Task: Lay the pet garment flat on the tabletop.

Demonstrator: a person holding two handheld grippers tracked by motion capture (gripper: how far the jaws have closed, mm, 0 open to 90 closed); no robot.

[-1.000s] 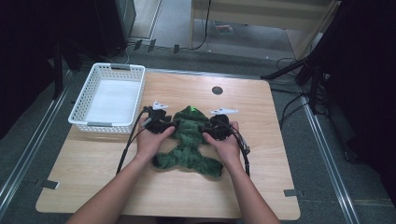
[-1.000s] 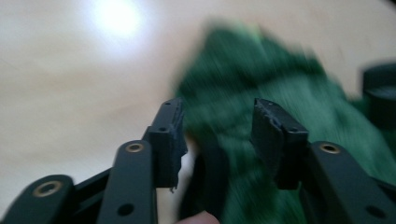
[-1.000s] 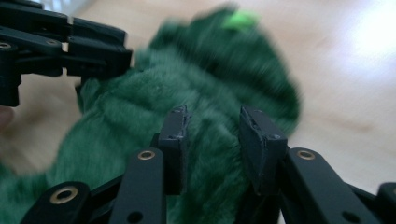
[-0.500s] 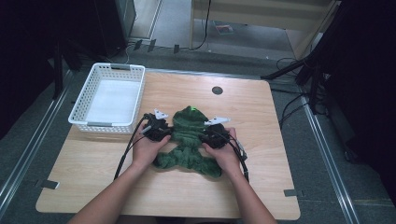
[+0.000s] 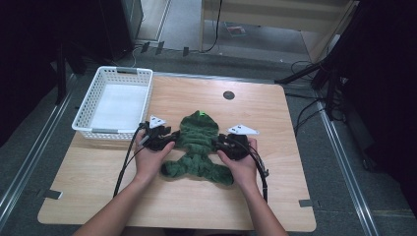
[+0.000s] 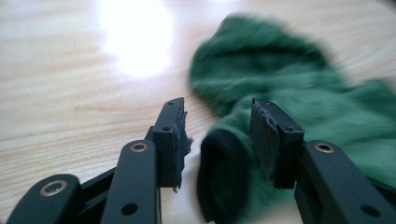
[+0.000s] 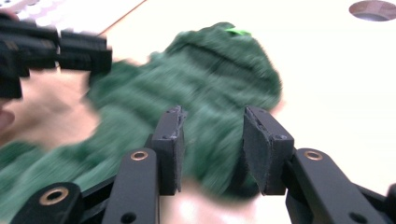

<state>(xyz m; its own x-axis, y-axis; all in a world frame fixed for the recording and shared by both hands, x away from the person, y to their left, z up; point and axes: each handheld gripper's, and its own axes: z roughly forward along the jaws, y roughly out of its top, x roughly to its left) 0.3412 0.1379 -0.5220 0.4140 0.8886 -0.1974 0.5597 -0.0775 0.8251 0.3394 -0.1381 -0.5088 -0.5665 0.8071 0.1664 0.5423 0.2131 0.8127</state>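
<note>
A: Since half a second ago, when both hands sat close in over the garment (image 5: 198, 147), what has changed?

B: Both hands have drawn apart, outward along the table (image 5: 295, 113). The left gripper (image 5: 167, 139) now sits at the garment's left edge and the right gripper (image 5: 222, 143) at its right edge. Both sets of jaws have just been opening.

A: State of the tools?

B: In the left gripper view the left gripper (image 6: 217, 133) has its jaws apart, with the dark cuff (image 6: 219, 172) lying between them; a gap shows on each side, so the pads are not pressing. In the right gripper view the right gripper (image 7: 212, 140) likewise stands apart astride a green fold; the blur prevents a firm reading of contact there.

A: Location of the garment?

B: Flat on the table centre, hood (image 5: 199, 123) pointing away from the person, just right of the basket (image 5: 98, 131) and not touching it.

A: Meaning for the work?

B: Judged as a release after arranging the sleeves. The garment remains outside the basket, so further folding or transfer is probably pending.
</note>
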